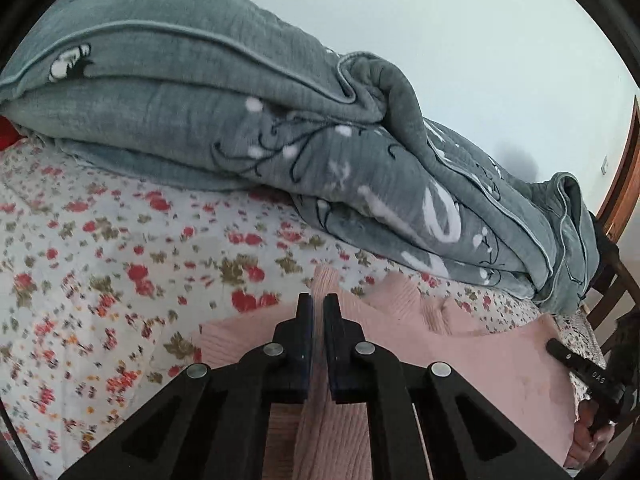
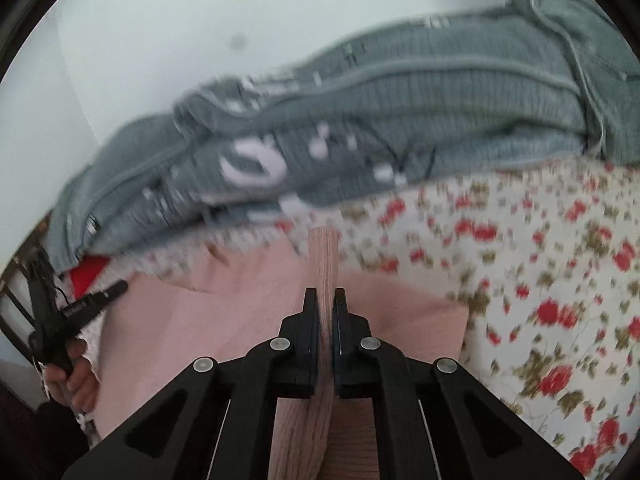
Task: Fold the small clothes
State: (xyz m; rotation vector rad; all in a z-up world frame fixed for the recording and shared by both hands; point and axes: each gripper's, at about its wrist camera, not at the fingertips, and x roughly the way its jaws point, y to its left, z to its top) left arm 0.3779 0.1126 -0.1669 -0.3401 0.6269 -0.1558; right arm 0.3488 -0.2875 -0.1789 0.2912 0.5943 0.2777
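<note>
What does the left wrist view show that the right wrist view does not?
Only left wrist: the right gripper at the edge, and a wooden chair. Only right wrist: the left gripper with its hand. Both: pink knit garment pinched in closed jaws, grey blanket, floral sheet.

wall (image 1: 460, 40): pale, plain | bedsheet (image 1: 100, 240): floral | quilt (image 1: 200, 100): grey-green, bunched | chair (image 1: 616, 288): wooden

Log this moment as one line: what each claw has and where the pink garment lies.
left claw: shut on pink garment | right claw: shut on pink garment | garment on floral sheet | grey quilt behind
</note>
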